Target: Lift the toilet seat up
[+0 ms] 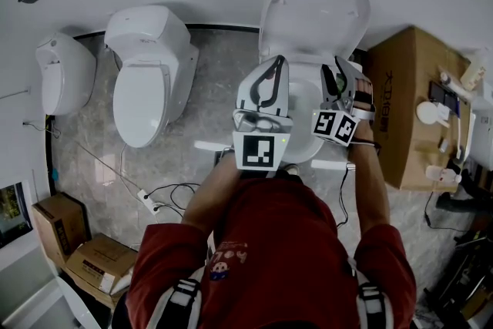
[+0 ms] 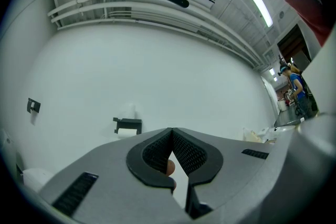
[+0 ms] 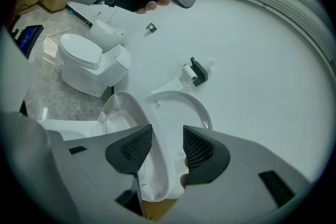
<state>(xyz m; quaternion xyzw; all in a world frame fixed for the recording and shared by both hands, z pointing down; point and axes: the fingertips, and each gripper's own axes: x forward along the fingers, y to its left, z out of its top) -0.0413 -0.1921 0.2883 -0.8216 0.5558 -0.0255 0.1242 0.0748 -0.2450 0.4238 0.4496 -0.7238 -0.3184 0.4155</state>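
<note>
A white toilet stands against the wall with its lid upright. In the right gripper view the seat ring is raised and tilted, its underside showing, with the lid behind it. My right gripper straddles the seat's front edge; the jaws stand apart, with a gap at the right pad. In the head view it sits over the bowl's right side. My left gripper hovers over the bowl's left side. It points at the bare wall, its tips touching and holding nothing.
A second toilet and a third fixture stand to the left. A large cardboard box with small items flanks the toilet on the right. A paper holder hangs on the wall. Cables and a power strip lie on the floor.
</note>
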